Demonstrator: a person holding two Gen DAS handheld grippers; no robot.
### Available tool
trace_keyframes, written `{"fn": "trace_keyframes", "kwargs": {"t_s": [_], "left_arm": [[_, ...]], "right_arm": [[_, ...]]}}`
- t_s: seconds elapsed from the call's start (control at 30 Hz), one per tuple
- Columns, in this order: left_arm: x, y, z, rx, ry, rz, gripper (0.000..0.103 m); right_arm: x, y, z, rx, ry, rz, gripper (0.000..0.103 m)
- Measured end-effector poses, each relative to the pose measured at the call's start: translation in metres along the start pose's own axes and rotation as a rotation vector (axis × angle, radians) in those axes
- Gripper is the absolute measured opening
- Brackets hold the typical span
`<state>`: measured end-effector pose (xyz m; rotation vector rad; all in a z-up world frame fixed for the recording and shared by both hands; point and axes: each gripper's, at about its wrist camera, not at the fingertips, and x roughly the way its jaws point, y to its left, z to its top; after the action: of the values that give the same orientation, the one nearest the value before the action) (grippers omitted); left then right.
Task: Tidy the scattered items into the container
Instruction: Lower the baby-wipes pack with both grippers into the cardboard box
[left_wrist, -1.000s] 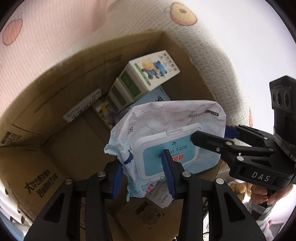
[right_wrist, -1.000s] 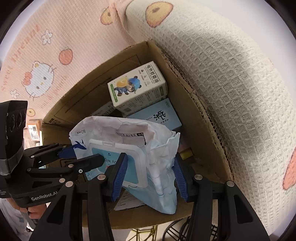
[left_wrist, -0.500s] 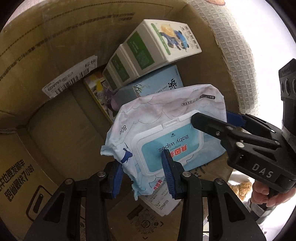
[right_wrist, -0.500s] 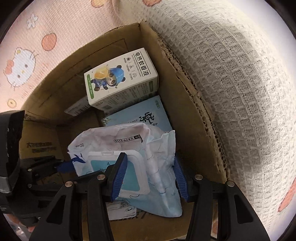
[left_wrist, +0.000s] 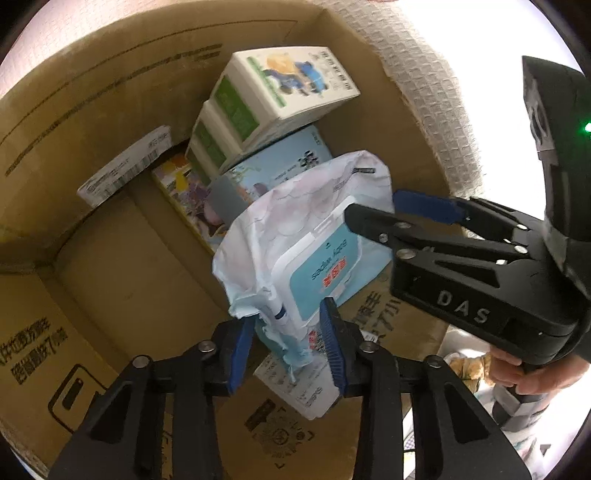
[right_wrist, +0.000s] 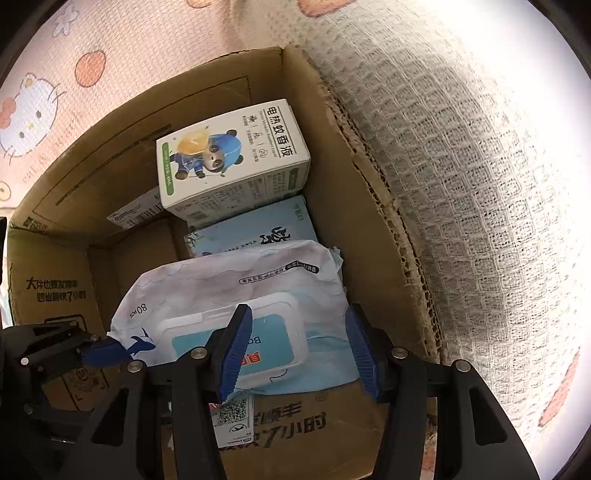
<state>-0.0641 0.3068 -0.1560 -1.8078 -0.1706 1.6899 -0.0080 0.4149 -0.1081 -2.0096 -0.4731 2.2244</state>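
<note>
- Left wrist view: the left gripper (left_wrist: 290, 343) was reaching down into the cardboard box (left_wrist: 110, 192), its blue pads pinching the crumpled near end of the wipes pack (left_wrist: 306, 254). The pack hung tilted inside the box, white flip lid and teal label facing the camera, and the wrapper looked pretty scrunched where it was squeezed.
- Same view: the right gripper (left_wrist: 373, 210) came in from the right side, with a hand (left_wrist: 524, 373) on its handle at the lower right. One black finger lay across the lid and the blue-padded one sat behind the pack, so it looked spread, not clamped.
- Behind the pack sat a white and green carton (left_wrist: 280, 92) stacked over a light blue box (left_wrist: 280, 166). A barcode label (left_wrist: 125, 170) was stuck on the inner box wall.
- Right wrist view: the right gripper (right_wrist: 299, 354) was angled down over the box rim, pads apart on either side of the pack's (right_wrist: 236, 295) right end. Honestly couldn't tell if they touched it. The pack lay fairly flat here, "80 pcs" print showing.
- The left gripper (right_wrist: 96, 349) pinched the pack's left corner. A waffle-weave blanket (right_wrist: 480, 184) lay beside the box.
</note>
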Motion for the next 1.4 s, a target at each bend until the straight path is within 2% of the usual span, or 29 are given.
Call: {"fn": "trace_keyframes", "kwargs": {"t_s": [0.07,0.23,0.4,0.53,0.67,0.73,0.77,0.8,0.83,0.87,0.97,1.1,1.23,1.4], "left_arm": [[-0.004,0.004,-0.006,-0.031,0.014,-0.032,0.038],[-0.015,0.012,-0.005,-0.082,0.018,-0.041,0.038],[-0.016,0.032,-0.017,-0.156,0.088,-0.069,0.038],[-0.016,0.028,-0.022,-0.152,0.082,-0.036,0.038],[-0.018,0.033,-0.025,-0.183,0.077,-0.019,0.038],[-0.02,0.036,-0.026,-0.201,0.061,0.005,0.038],[-0.02,0.039,-0.026,-0.215,0.051,0.004,0.038],[-0.02,0.041,-0.024,-0.225,0.045,0.002,0.037],[-0.019,0.043,-0.023,-0.236,0.041,-0.002,0.032],[-0.018,0.045,-0.021,-0.248,0.041,-0.01,0.024],[-0.01,0.047,-0.012,-0.27,0.048,-0.024,0.015],[-0.003,0.042,-0.003,-0.286,0.056,-0.051,0.015],[0.006,0.047,0.007,-0.304,0.061,-0.062,0.015],[0.03,0.052,0.013,-0.32,0.133,-0.099,0.015]], "right_arm": [[-0.001,-0.001,-0.002,0.006,0.003,0.001,0.05],[-0.012,-0.005,-0.007,0.037,-0.011,0.014,0.05],[-0.014,0.0,-0.011,0.032,0.001,0.058,0.05],[-0.005,0.001,-0.013,0.064,0.052,0.106,0.05],[0.002,0.004,-0.011,0.11,0.078,0.139,0.042],[0.003,0.001,-0.013,0.14,0.09,0.169,0.028],[0.003,0.001,-0.013,0.144,0.09,0.174,0.024],[0.003,0.001,-0.013,0.147,0.087,0.171,0.02],[0.004,0.001,-0.012,0.156,0.085,0.162,0.019],[0.005,0.001,-0.01,0.157,0.083,0.152,0.018],[0.012,0.003,-0.003,0.184,0.105,0.142,0.018],[0.03,0.009,0.005,0.207,0.159,0.172,0.018],[0.05,0.012,0.01,0.217,0.208,0.132,0.018],[0.072,0.016,0.014,0.218,0.277,0.099,0.018]]}}
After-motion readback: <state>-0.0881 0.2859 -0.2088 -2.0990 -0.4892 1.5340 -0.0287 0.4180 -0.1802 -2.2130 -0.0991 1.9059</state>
